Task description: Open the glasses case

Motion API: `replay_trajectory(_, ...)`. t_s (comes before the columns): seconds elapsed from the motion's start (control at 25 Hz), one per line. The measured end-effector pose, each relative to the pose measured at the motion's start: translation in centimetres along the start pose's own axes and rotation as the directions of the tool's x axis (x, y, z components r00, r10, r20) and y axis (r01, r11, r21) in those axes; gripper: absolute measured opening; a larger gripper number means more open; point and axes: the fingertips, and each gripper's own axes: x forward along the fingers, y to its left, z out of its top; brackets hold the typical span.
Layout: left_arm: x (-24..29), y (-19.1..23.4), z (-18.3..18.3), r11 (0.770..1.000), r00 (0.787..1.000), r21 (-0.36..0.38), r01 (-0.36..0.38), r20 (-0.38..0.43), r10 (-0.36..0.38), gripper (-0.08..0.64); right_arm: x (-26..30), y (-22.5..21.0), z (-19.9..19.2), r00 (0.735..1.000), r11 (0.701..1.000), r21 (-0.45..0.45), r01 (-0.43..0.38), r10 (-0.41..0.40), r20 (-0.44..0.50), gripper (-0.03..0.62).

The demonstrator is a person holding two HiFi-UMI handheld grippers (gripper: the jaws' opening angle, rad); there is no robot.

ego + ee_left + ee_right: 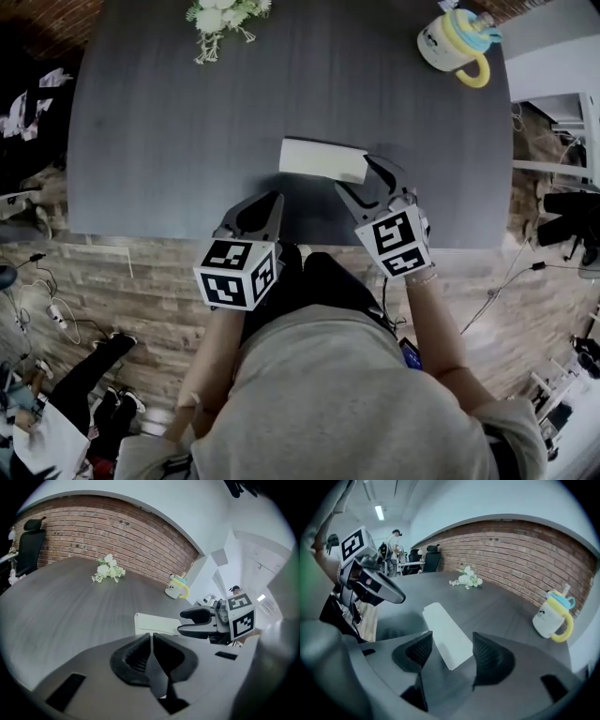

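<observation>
two tools hover at the near edge of the bench (169, 141), and the right tool (367, 181) is plainly the nearer to the glasses case (322, 159). the case lies shut and flat on the bench, close to its lower edge in the head view and a little right of centre. its long axis runs across the frame from left to right, the right end dipping slightly. that right end sits in the gap of the right tool, whose jaws are spread wide. in the right gripper view the near end of the case pokes in between the two pads (419, 651), closer to the left one, and neither appears to press on it. from there the case runs up and to the left, so the tool meets it end-on rather than across its width. the left tool (260, 214) hangs below and left of the case, apart from it, with its jaws pressed together on nothing. the case's left end lies up and to its right. no seam can be made out, so i cannot judge which long side opens.
</observation>
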Motion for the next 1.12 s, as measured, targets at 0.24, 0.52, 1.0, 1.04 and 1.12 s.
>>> replay_trajectory(0.24, 0.7, 0.8, -0.4, 1.0, 1.0, -0.015, 0.012, -0.013, -0.012, 0.035, 2.1, 0.4, -1.6, 0.996, 0.988, -0.152, 0.009, -0.022, -0.085, 0.322)
replay_trajectory(0.52, 1.2, 0.9, -0.5, 0.999, 0.999, -0.012, 0.035, -0.03, -0.035, 0.035, 2.8, 0.1, -2.3, 0.991, 0.972, -0.234, 0.015, -0.045, -0.123, 0.301)
replay_trajectory(1.0, 1.8, 0.8, 0.1, 0.998, 0.998, -0.004, 0.059, -0.019, -0.059, 0.035, 1.7, -0.2, -0.4, 0.996, 0.984, -0.175, -0.037, 0.021, -0.092, 0.158)
replay_trajectory(1.04, 1.7, 0.8, 0.2, 0.998, 0.998, -0.002, 0.062, -0.018, -0.062, 0.035, 1.7, -0.3, -0.1, 0.996, 0.985, -0.171, -0.038, 0.024, -0.085, 0.148)
replay_trajectory(1.12, 1.6, 0.7, 0.4, 0.998, 0.997, 0.003, 0.07, -0.016, -0.069, 0.035, 1.6, -0.4, 0.2, 0.996, 0.984, -0.175, -0.046, 0.032, -0.085, 0.137)
